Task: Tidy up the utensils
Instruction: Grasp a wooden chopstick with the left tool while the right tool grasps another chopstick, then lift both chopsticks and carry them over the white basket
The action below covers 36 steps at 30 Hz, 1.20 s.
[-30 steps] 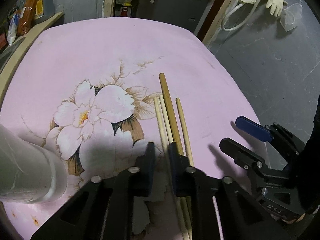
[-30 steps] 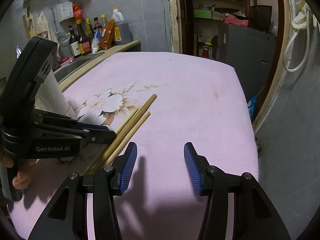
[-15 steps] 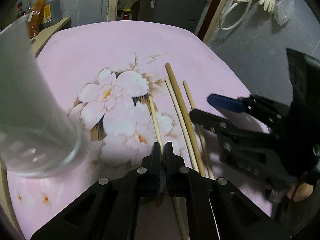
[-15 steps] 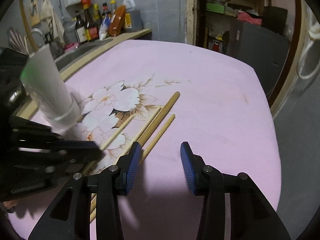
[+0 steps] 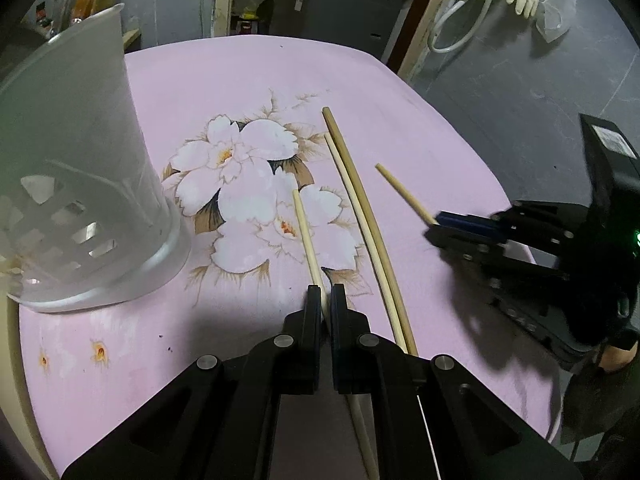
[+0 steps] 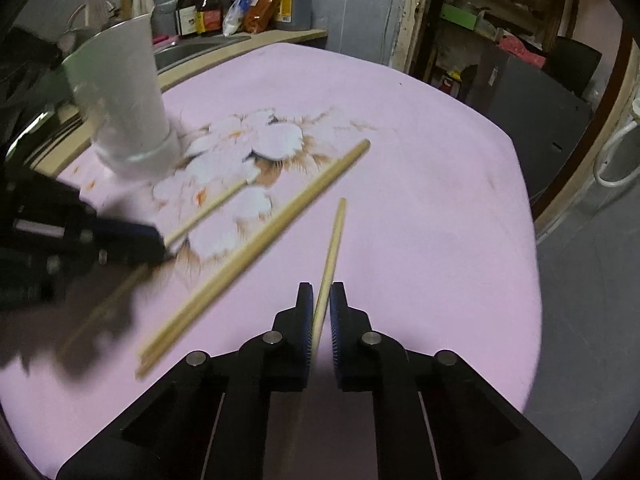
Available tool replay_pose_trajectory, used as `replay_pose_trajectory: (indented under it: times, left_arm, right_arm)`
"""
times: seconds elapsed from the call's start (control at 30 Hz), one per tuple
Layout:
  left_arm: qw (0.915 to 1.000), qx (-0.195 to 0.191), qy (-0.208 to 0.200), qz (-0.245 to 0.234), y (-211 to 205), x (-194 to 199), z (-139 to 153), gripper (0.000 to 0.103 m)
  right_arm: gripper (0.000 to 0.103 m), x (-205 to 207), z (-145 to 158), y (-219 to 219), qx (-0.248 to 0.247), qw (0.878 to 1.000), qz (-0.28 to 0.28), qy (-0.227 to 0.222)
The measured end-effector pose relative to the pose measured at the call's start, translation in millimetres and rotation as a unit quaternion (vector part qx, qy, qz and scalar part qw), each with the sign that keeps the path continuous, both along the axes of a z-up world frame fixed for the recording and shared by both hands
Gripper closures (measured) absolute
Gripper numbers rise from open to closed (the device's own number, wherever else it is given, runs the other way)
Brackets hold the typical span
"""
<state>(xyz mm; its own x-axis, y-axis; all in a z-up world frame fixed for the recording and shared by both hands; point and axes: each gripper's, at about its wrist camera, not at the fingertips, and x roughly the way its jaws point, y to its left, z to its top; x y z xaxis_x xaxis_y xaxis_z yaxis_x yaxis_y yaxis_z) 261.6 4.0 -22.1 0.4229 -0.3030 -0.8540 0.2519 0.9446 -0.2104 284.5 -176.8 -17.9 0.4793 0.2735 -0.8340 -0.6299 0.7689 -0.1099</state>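
Several wooden chopsticks lie on a pink flowered table. My left gripper (image 5: 326, 300) is shut on one pale chopstick (image 5: 306, 236), which points forward over the flower print; it also shows in the right wrist view (image 6: 208, 210). My right gripper (image 6: 320, 300) is shut on another chopstick (image 6: 332, 248), seen in the left wrist view (image 5: 402, 194) sticking out of the blue pads. Two chopsticks (image 5: 362, 216) lie side by side between the grippers, also in the right wrist view (image 6: 260, 240). A white slotted utensil holder (image 5: 80, 184) stands upright at the left, also in the right wrist view (image 6: 124, 104).
The pink table (image 5: 248, 80) has a rounded far edge with grey floor beyond on the right. Bottles and a sink stand on a counter (image 6: 240, 4) behind the holder. A dark cabinet (image 6: 532, 92) stands past the table's far side.
Both grippers closed, each on a chopstick. The left one's chopstick has swung away from the pair toward the flower print, and the right one's chopstick has come away to the right.
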Motion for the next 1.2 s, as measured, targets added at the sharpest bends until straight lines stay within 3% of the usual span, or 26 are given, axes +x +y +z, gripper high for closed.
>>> replay_pose_trajectory:
  times: [0.2,0.33,0.47,0.6,0.77,0.97,1.07,1.2]
  left_arm:
    - [0.9994,0.013,0.030,-0.009,-8,10,-3,0.097]
    - [0.9984,0.030,0.045,-0.015,-14,14,-3,0.096]
    - [0.9985,0.028,0.045,-0.013,-15,18,-4,0.099]
    - [0.9993,0.002,0.037,-0.009,-16,11,-5,0.101]
    - [0.9998,-0.011,-0.011,0.013,-19,-5,3,0.101]
    - [0.9935,-0.032,-0.104,0.033,-19,-33,25,0.101]
    - [0.9863,-0.052,-0.152,0.037,-13,-44,39,0.101]
    - [0.9692,-0.061,-0.236,0.034,-7,-61,62,0.101]
  right_arm:
    - [0.096,5,-2,3,-0.002,1.000,-0.015,0.012]
    - [0.095,22,-4,6,0.022,0.998,-0.030,0.045]
    - [0.097,22,-3,9,0.016,0.998,-0.022,0.050]
    - [0.100,14,0,2,0.037,0.998,-0.026,0.053]
    - [0.100,-1,7,-7,0.093,0.994,-0.042,0.043]
    - [0.100,-32,38,-19,0.173,0.983,-0.050,-0.040]
    - [0.100,-53,58,-21,0.202,0.972,-0.050,-0.109]
    - [0.100,-74,81,-20,0.232,0.953,-0.051,-0.187]
